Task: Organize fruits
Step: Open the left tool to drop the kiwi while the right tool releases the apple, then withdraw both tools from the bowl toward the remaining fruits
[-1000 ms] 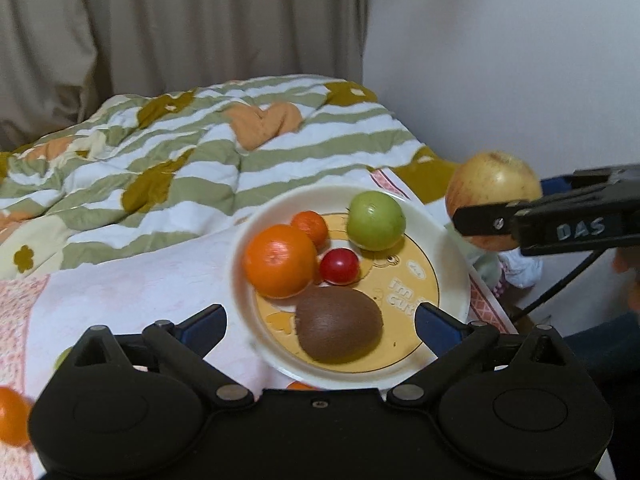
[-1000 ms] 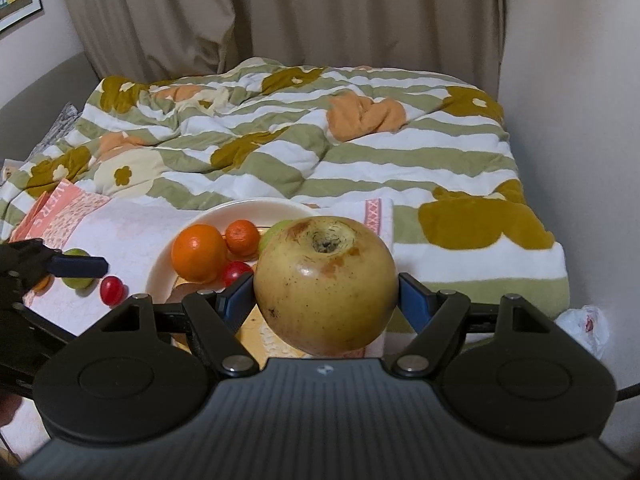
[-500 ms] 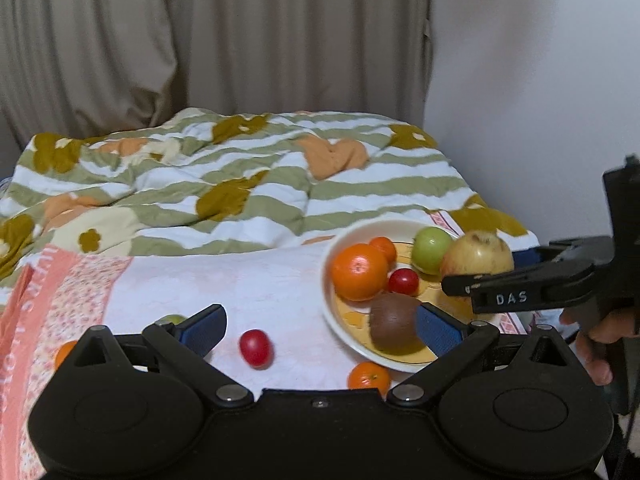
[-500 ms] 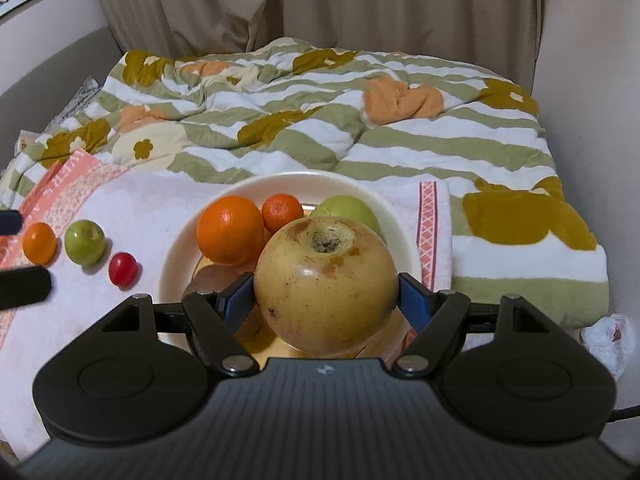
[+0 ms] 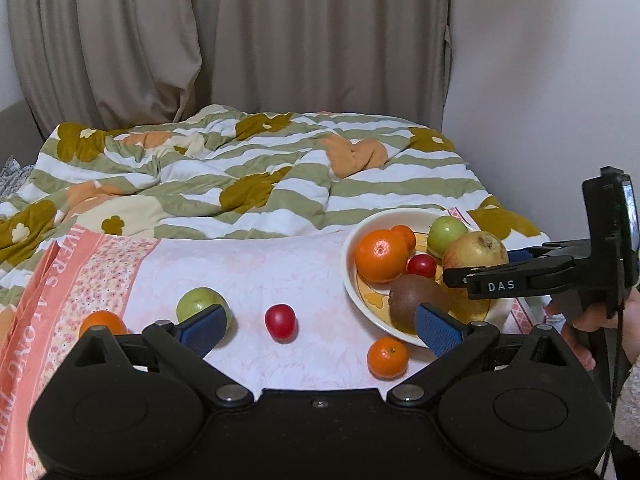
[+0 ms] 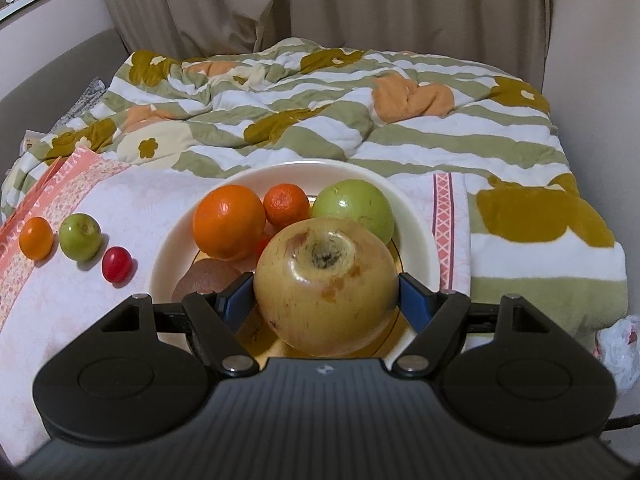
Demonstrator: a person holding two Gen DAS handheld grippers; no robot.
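My right gripper (image 6: 324,304) is shut on a big yellow apple (image 6: 326,284) and holds it low over the near side of a cream plate (image 6: 420,232). From the left wrist view the apple (image 5: 474,250) sits over the plate (image 5: 352,284). The plate holds a large orange (image 6: 228,228), a small orange (image 6: 286,205), a green fruit (image 6: 354,206), a red cherry tomato (image 5: 421,266) and a kiwi (image 5: 414,296). My left gripper (image 5: 318,326) is open and empty, above a loose red tomato (image 5: 281,321), green fruit (image 5: 198,304) and small oranges (image 5: 387,356).
The fruit lies on a white and pink towel (image 5: 248,276) over a striped quilt (image 5: 256,176) on a bed. Curtains (image 5: 200,40) hang behind, a wall stands at right. A white bag (image 6: 618,344) lies off the bed's right edge.
My right gripper has lowered the apple toward the plate. My left gripper has drawn back and left, so the loose fruits on the towel have come into view.
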